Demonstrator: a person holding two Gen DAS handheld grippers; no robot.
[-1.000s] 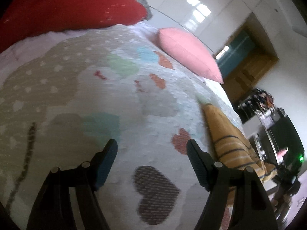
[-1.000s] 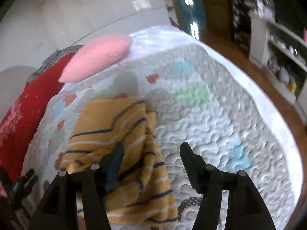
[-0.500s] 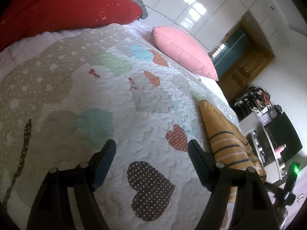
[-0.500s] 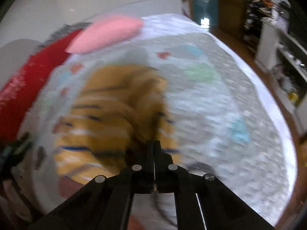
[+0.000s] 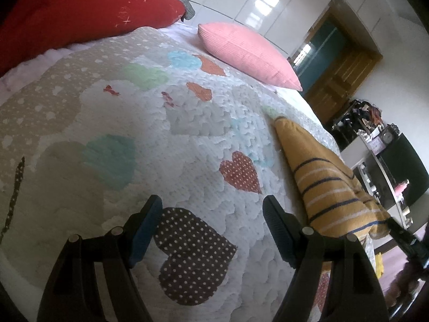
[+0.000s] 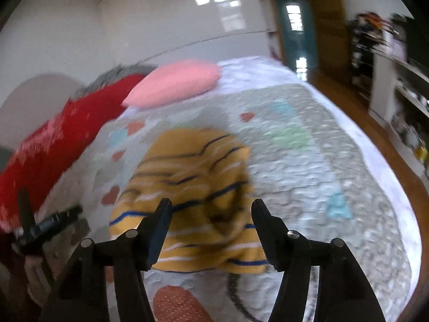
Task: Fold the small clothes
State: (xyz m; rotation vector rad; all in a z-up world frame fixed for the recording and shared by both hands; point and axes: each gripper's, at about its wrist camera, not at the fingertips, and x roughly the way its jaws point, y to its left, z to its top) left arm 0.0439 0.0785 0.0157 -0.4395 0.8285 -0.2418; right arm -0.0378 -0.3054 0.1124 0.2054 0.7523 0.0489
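Observation:
A yellow garment with dark blue and white stripes lies crumpled on the heart-patterned quilt. My right gripper hovers over its near edge. Its jaws are opening, the garment shows in the gap beneath them, and the pads do not press on it. In the left wrist view the same garment lies to the right of my left gripper. That gripper is open above the bare quilt and a brown dotted heart, with nothing between its fingers. The other gripper's black frame shows at the lower left.
A pink pillow and a red pillow lie at the head of the bed. The bed's right edge drops to a wooden floor. White shelves with clutter stand beyond it, beside a wooden door.
My right gripper was shut half a second ago and now stands open again, drawn back slightly from the garment. The left gripper stayed open and drifted a little across the quilt.

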